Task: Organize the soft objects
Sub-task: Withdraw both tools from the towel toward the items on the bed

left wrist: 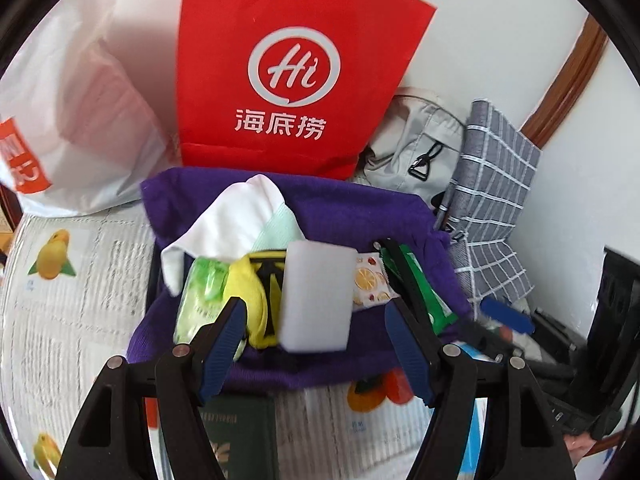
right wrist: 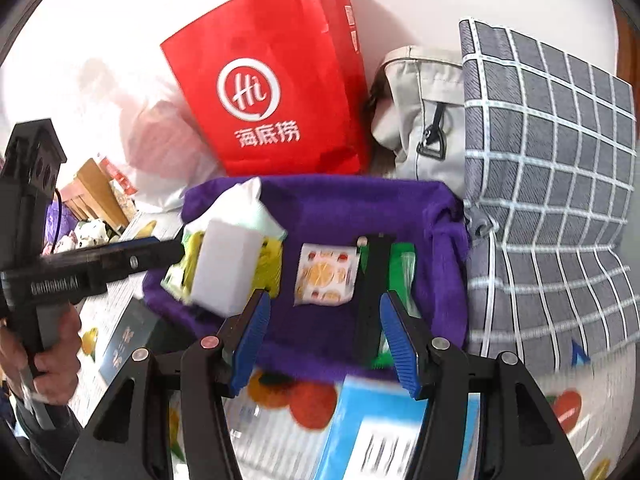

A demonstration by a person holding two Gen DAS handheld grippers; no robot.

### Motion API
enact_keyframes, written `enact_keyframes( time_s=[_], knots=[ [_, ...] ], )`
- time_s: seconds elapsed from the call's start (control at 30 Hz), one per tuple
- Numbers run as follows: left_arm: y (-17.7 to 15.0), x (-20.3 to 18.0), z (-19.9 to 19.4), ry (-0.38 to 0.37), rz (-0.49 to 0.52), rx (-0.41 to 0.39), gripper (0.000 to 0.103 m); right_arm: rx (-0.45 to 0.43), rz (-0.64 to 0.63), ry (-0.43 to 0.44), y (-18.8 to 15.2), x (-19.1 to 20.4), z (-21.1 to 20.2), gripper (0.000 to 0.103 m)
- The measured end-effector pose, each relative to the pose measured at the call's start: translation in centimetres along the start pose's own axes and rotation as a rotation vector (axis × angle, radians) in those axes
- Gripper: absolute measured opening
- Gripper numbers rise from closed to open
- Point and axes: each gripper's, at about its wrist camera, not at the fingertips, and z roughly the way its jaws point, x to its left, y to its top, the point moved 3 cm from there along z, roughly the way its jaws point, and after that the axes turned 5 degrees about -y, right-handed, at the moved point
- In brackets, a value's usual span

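A purple cloth [left wrist: 352,216] [right wrist: 340,208] lies spread on the table with soft things on it. A white sponge block [left wrist: 316,296] [right wrist: 224,268] sits just beyond my open left gripper [left wrist: 316,320], between its fingers' line but untouched as far as I can see. Behind it lie a white and mint sock [left wrist: 236,220], a yellow sock [left wrist: 252,300], a green wipes pack [left wrist: 200,296] and a fruit-print pack [right wrist: 326,276]. My right gripper [right wrist: 324,320] is open and empty above the cloth's front edge. A green packet with a black strip [right wrist: 384,272] lies right.
A red paper bag [left wrist: 288,68] [right wrist: 276,80] stands behind the cloth, a white plastic bag [left wrist: 72,120] to its left. A beige bag [right wrist: 424,120] and a grey checked cushion [right wrist: 548,184] are at the right. A green booklet [left wrist: 240,436] and a blue box [right wrist: 376,432] lie in front.
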Motion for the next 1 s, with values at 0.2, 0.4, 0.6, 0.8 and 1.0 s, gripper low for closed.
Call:
enact_keyframes(
  time_s=[0.2, 0.4, 0.6, 0.8, 1.0],
  knots=[
    [-2.3, -0.2, -3.9, 0.006, 0.003, -0.02, 0.07, 0.02, -0.018, 0.032, -3.8, 2.3, -2.6, 0.057],
    [-5.1, -0.4, -7.4, 0.011, 0.003, -0.04, 0.07, 0.059, -0.041, 0.06, -7.3, 4.8, -4.4, 0.057],
    [-8.4, 0.2, -9.3, 0.033, -0.016, -0.048, 0.07, 0.075, -0.039, 0.067, -11.9, 5.9, -6.6, 0.057],
    [-12.8, 1.0, -8.9, 0.022, -0.042, -0.008, 0.07, 0.136, -0.031, 0.034, -17.3, 5.7, -6.8, 0.057],
    [-16.2, 2.1, -8.6, 0.013, -0.072, 0.023, 0.07, 0.182, 0.007, 0.013, -20.0, 4.7, -4.9, 0.045]
  ],
)
